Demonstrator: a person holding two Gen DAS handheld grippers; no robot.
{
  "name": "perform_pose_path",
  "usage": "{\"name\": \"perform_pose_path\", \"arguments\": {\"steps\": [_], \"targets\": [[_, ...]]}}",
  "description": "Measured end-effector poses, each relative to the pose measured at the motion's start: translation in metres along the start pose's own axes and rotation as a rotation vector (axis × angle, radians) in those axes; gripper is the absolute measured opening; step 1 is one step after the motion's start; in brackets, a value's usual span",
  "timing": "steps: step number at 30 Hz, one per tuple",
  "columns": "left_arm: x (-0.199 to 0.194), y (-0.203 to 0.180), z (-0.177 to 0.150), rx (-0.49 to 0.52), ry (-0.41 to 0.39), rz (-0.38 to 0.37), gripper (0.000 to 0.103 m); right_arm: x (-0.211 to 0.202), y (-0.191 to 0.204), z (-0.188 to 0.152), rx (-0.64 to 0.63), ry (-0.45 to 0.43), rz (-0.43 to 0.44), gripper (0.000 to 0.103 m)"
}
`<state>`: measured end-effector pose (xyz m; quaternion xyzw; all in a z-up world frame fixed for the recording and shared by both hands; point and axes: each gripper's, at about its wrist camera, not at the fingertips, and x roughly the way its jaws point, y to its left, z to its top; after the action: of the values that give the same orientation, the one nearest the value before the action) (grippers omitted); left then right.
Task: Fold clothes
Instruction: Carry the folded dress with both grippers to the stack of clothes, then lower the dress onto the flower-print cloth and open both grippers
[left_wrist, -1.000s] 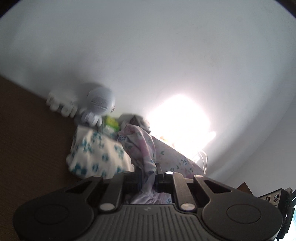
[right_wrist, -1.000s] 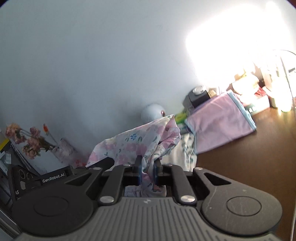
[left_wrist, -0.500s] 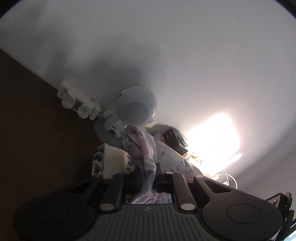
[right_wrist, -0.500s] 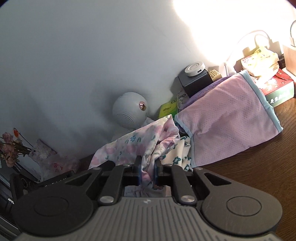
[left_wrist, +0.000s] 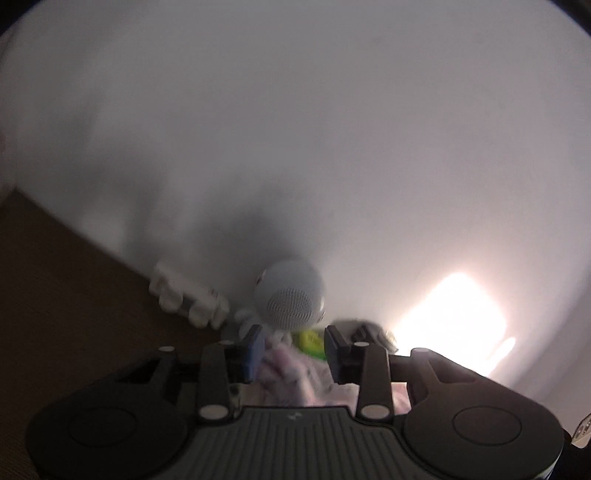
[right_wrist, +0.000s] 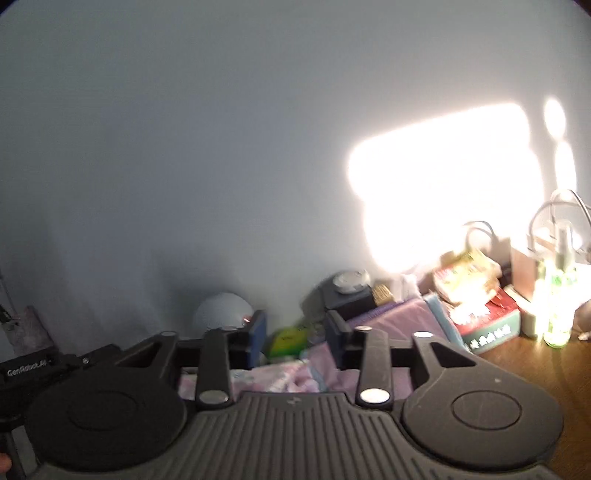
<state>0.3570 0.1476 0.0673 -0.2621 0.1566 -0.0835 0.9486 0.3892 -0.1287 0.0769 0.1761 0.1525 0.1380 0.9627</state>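
The left tongs (left_wrist: 291, 354) stand spread apart with nothing pinched between the blue pads (left_wrist: 253, 352), and the pink floral garment (left_wrist: 295, 376) lies loose just below and between them, blurred. The right tongs (right_wrist: 295, 339) are parted too, empty, above the same crumpled fabric (right_wrist: 280, 376), which sits beside a folded lilac mesh cloth with a light-blue edge (right_wrist: 399, 321). Beyond both pairs a round white perforated speaker-like ball (left_wrist: 290, 302) stands against the pale wall (left_wrist: 295, 129) (a bright patch of sunlight falls on it), next to a yellow-green packet (right_wrist: 290, 338). The brown wooden desk (right_wrist: 546, 373) carries a red-and-green box (right_wrist: 491, 323) and a green glass bottle (right_wrist: 559, 291) at the right.
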Motion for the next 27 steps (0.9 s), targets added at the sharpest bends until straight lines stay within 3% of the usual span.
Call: {"name": "perform_pose_path", "arguments": {"steps": [2,4,6,9,14,17,21,27], "targets": [[0.003,-0.021,0.003,0.111,-0.018,0.000,0.032,0.007,0.008,-0.003,-0.033,-0.007,0.057,0.012],[0.014,-0.034,-0.001,0.212,0.011,0.010,0.029,0.024,0.017,-0.015,-0.074,0.032,0.065,0.011],[0.028,-0.028,-0.012,0.221,0.062,0.011,0.014,0.039,0.020,-0.030,-0.123,0.072,0.044,0.010],[0.044,-0.011,-0.029,0.224,0.110,0.018,0.014,0.052,0.017,-0.050,-0.172,0.111,0.011,0.009],[0.046,-0.006,-0.057,0.348,0.108,0.064,0.014,0.055,0.025,-0.072,-0.300,0.113,-0.028,0.009],[0.045,-0.001,-0.059,0.312,0.121,0.062,0.015,0.051,0.028,-0.076,-0.333,0.109,-0.032,0.009],[0.043,0.002,-0.058,0.298,0.126,0.063,0.016,0.033,0.029,-0.070,-0.276,0.065,-0.006,0.009],[0.043,0.004,-0.054,0.278,0.126,0.057,0.016,0.037,0.017,-0.067,-0.227,0.071,-0.092,0.009]]}}
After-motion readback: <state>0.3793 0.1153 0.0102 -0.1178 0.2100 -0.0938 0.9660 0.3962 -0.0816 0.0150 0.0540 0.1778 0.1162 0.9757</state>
